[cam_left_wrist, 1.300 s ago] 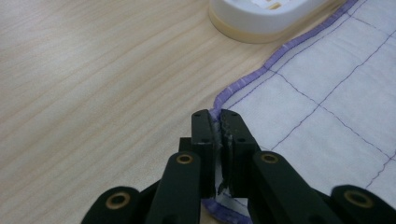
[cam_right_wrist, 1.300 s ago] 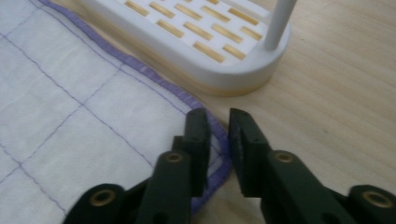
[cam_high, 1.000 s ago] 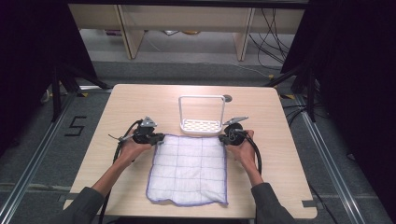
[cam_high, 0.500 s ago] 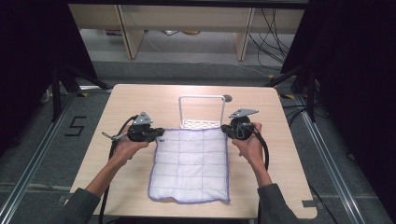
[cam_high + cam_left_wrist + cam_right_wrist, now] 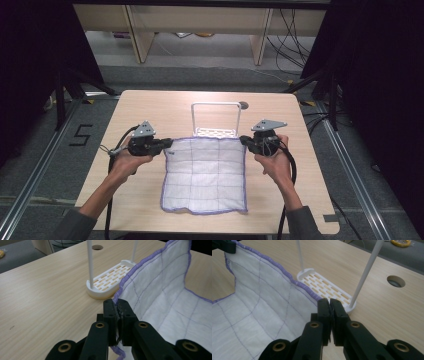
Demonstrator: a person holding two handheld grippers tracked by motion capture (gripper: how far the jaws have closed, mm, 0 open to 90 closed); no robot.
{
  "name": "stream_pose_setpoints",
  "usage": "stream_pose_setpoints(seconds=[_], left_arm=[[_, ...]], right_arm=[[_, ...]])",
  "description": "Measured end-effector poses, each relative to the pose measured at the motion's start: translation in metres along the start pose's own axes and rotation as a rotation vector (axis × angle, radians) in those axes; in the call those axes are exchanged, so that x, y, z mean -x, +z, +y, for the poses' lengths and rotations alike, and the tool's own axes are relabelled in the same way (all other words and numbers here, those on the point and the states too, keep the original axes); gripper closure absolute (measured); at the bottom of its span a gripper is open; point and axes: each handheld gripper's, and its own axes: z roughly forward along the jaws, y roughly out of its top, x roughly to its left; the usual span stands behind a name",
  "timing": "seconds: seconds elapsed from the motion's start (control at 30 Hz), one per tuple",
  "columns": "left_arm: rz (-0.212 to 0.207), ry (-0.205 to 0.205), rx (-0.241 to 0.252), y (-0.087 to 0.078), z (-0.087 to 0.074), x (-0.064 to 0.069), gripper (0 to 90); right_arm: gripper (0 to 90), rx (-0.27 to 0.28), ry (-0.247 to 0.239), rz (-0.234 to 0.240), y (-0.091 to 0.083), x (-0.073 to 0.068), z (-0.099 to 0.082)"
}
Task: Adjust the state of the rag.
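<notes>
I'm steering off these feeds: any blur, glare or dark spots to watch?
High view: soft and a bit blurry, black at both sides, table evenly lit. Left gripper view: cloth sharp, rack clear, no glare. Right gripper view: near jaws slightly soft, cloth bright but not washed out.

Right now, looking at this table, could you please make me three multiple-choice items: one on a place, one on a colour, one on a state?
1. Where does the white rack stand relative to the cloth?
A. behind its far edge
B. on top of its middle
C. at the near table edge

2. What colour is the cloth's hem?
A. red
B. purple
C. green

3. How are the left tongs and the right tongs?
A. both wide open
B. one open, one shut
C. both shut on the cloth's far corners

Key:
1 A, the rack's slotted base lies just beyond the lifted far edge.
2 B, a purple border runs round the white cloth.
3 C, each gripper view shows jaws pinching a corner.
</notes>
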Motion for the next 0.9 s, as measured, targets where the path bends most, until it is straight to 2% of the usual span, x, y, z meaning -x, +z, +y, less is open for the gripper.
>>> stream_pose_setpoints(seconds=[0.2,0.33,0.47,0.57,0.6,0.73,0.77,0.9], left_arm=[[-0.032,0.062,-0.020,-0.015,-0.010,0.018,85.7],[-0.052,0.050,-0.021,-0.023,-0.019,0.028,85.7],[-0.077,0.064,-0.010,-0.034,-0.025,0.042,85.7],[-0.093,0.075,-0.006,-0.043,-0.030,0.049,85.7],[-0.102,0.074,-0.004,-0.044,-0.032,0.052,85.7],[-0.116,0.076,-0.033,-0.046,-0.045,0.061,85.6],[-0.132,0.078,-0.037,-0.045,-0.049,0.063,85.6],[-0.142,0.078,-0.069,-0.046,-0.064,0.072,85.5]], right_arm=[[87.6,0.003,-0.027,0.012,-0.014,-0.017,-0.012],[87.6,0.004,-0.056,0.020,-0.021,-0.030,-0.022],[87.5,0.022,-0.085,0.029,-0.031,-0.038,-0.030],[87.5,0.019,-0.059,0.035,-0.039,-0.048,-0.038],[87.5,0.023,-0.075,0.045,-0.041,-0.049,-0.041],[87.5,0.005,-0.095,0.066,-0.044,-0.059,-0.055],[87.5,-0.007,-0.084,0.066,-0.044,-0.062,-0.057],[87.4,-0.024,-0.096,0.080,-0.043,-0.066,-0.069]])
